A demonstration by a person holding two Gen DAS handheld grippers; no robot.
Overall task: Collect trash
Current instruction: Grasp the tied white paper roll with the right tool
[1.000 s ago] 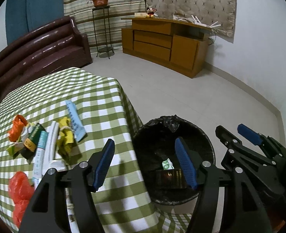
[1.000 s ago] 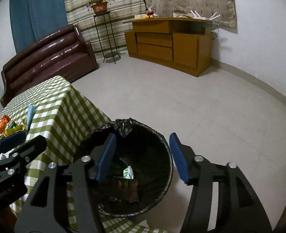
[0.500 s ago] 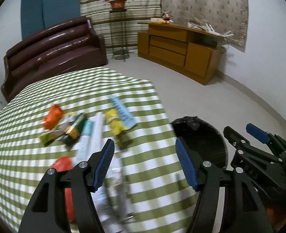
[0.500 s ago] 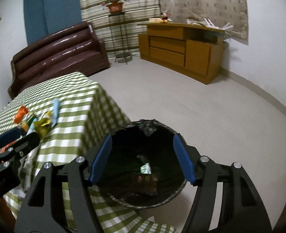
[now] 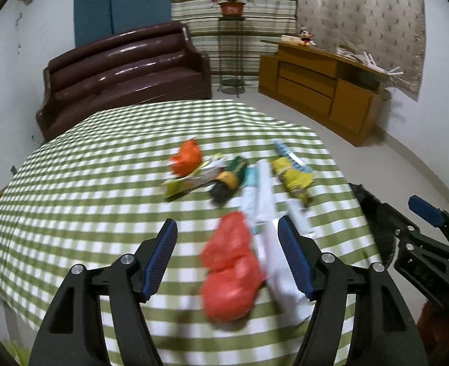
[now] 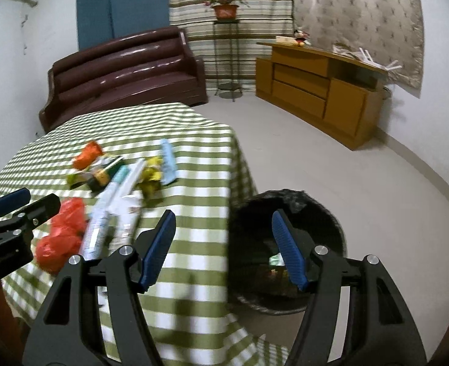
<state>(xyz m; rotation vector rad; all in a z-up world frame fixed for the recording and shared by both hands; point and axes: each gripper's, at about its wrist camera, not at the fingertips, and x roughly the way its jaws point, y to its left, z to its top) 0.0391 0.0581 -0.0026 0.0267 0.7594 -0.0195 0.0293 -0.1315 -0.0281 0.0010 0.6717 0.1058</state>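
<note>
Several wrappers lie in a loose pile on the green checked table [image 5: 87, 183]: a red crumpled bag [image 5: 230, 262], a white tube [image 5: 264, 201], a yellow wrapper [image 5: 294, 180], a light blue wrapper [image 5: 291, 155], an orange wrapper [image 5: 187, 158]. My left gripper [image 5: 227, 256] is open and empty, above the red bag. My right gripper [image 6: 224, 250] is open and empty, over the table's right edge beside the black bin [image 6: 285, 250]. The bin holds some trash. The pile also shows in the right wrist view, with the red bag [image 6: 62, 235] nearest.
A brown sofa [image 5: 126, 70] stands behind the table. A wooden cabinet [image 5: 325, 88] is against the far right wall. A plant stand [image 5: 230, 42] stands by the striped curtain. Bare floor [image 6: 346, 167] lies right of the bin.
Both grippers have swung left, from over the bin toward the table. The left one is now over the wrapper pile. Both stayed open and empty.
</note>
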